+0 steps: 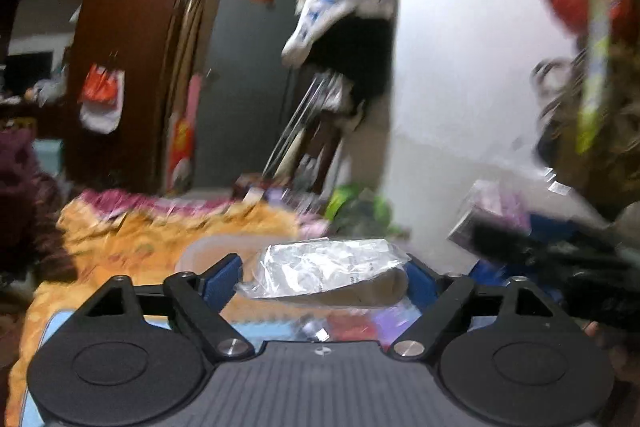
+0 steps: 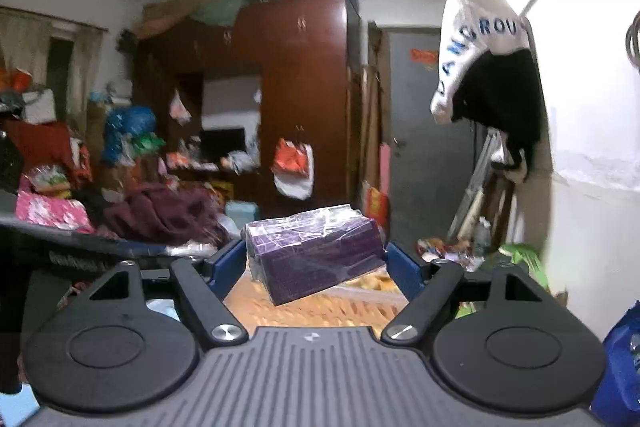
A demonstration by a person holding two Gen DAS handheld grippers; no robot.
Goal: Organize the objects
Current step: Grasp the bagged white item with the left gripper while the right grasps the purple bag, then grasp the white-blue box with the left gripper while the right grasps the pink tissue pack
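In the left wrist view, a crinkled clear plastic packet (image 1: 324,273) with a tan item inside hangs between the blue pads of my left gripper (image 1: 322,279), above the orange bedspread (image 1: 132,239). The jaws stand wide and the pads do not press on it. In the right wrist view, a purple box (image 2: 316,253) wrapped in clear film sits tilted between the pads of my right gripper (image 2: 316,265), with a slim gap at its right side. The same purple box (image 1: 494,211) shows blurred at the right of the left wrist view.
A dark wooden wardrobe (image 2: 288,87) and a grey door (image 2: 424,131) stand at the back. A white and black bag (image 2: 480,67) hangs on the right wall. Piles of clothes and bags (image 2: 120,163) crowd the left. A pale plastic tub (image 1: 218,251) lies on the bed.
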